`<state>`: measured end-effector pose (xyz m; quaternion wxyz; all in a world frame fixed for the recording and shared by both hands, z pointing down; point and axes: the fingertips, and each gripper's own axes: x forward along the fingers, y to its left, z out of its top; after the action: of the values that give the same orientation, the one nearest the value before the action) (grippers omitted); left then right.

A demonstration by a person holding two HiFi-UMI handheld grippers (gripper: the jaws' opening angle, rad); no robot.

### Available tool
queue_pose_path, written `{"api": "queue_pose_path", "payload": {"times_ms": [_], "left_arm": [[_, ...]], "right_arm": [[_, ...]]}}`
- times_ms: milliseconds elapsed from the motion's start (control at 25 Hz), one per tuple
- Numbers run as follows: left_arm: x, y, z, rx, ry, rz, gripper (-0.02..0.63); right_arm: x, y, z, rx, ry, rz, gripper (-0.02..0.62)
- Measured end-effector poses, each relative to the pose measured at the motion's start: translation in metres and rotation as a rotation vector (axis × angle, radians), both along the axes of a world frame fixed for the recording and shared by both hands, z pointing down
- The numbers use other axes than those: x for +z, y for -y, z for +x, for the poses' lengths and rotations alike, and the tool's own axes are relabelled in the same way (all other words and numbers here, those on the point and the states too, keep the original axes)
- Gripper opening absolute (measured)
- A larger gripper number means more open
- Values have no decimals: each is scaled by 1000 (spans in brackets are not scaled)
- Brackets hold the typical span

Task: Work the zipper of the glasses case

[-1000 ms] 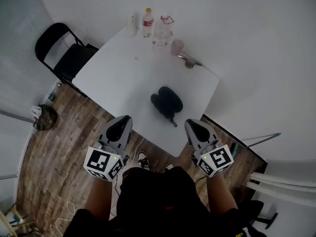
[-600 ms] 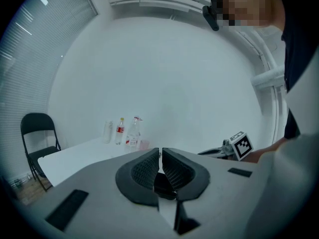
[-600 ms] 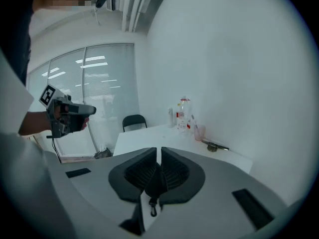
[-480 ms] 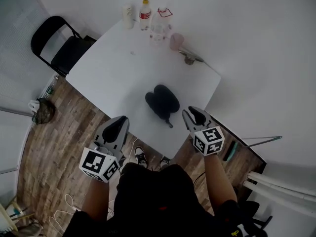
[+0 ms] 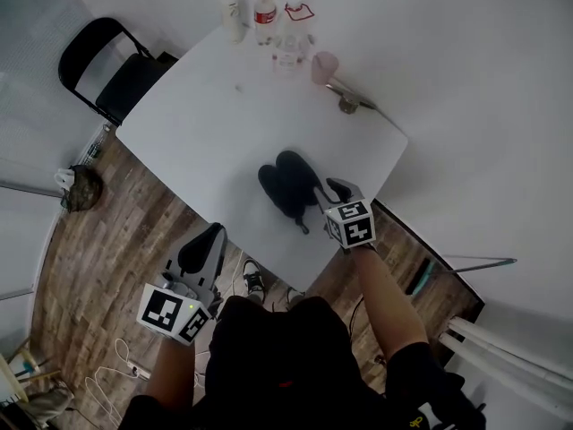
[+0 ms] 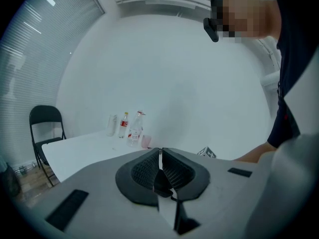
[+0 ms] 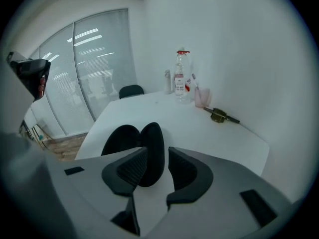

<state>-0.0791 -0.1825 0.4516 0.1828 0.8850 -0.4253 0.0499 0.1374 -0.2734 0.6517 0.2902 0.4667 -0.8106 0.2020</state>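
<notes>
The black glasses case [image 5: 288, 182] lies open in two halves on the white table [image 5: 197, 124], a short strap [image 5: 303, 226] trailing toward the near edge. My right gripper [image 5: 329, 189] hovers at the case's right half. In the right gripper view the case [image 7: 130, 141] lies just beyond the right gripper [image 7: 158, 156]. Its jaws have just been opening and stand apart, the pads pressing on nothing. My left gripper [image 5: 202, 245] hangs off the table's near edge, apart from the case. In its own view the left gripper [image 6: 160, 156] is shut on nothing.
Two bottles [image 5: 265, 16] and a white container stand at the table's far edge, with a pink cup [image 5: 323, 66] and a metal fitting [image 5: 347, 104] to their right. A black chair [image 5: 116, 70] stands at the left. Wood floor lies below the near edge.
My right gripper has come forward and down to the case's right side, and its jaws have parted. The left gripper has sunk back a little toward the person.
</notes>
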Motion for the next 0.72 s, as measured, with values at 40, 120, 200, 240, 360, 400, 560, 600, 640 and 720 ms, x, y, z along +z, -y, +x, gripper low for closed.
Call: {"api": "queue_pose_path", "payload": {"times_ms": [40,120,200,240,360,400,560,600,640,720], "left_arm": [[2,0,-1,-3,2,-4,37],[4,2,-1,-6,5,-9,37],[6,4,-1,-8,8,-12,37],[7,5,-1,-7,10,-13,37],[8,9,-2,-7,11,-16,37],[9,10,-2,-6,10,-17,37],[10,11,-2,-1,11,-18,37],[10,12,-1,1,9,-16,37],[9,13,-1,5,6,-13,37],[7,13,3,26,-12,-7,38]], "right_arm": [[8,2,-1,-5,-12,-15,140],[22,6,-2,-9,-30,-44,140],[33,10,-3,-10,-44,-68,141],[38,11,-4,-12,-51,-78,141],[48,15,-8,-14,-74,-105,140],[51,15,-6,-5,-85,-107,123],[49,14,-3,25,-80,-95,41],[45,13,-4,25,-70,-89,41],[41,13,-3,29,-55,-84,40],[30,13,-1,55,5,-80,37]]}}
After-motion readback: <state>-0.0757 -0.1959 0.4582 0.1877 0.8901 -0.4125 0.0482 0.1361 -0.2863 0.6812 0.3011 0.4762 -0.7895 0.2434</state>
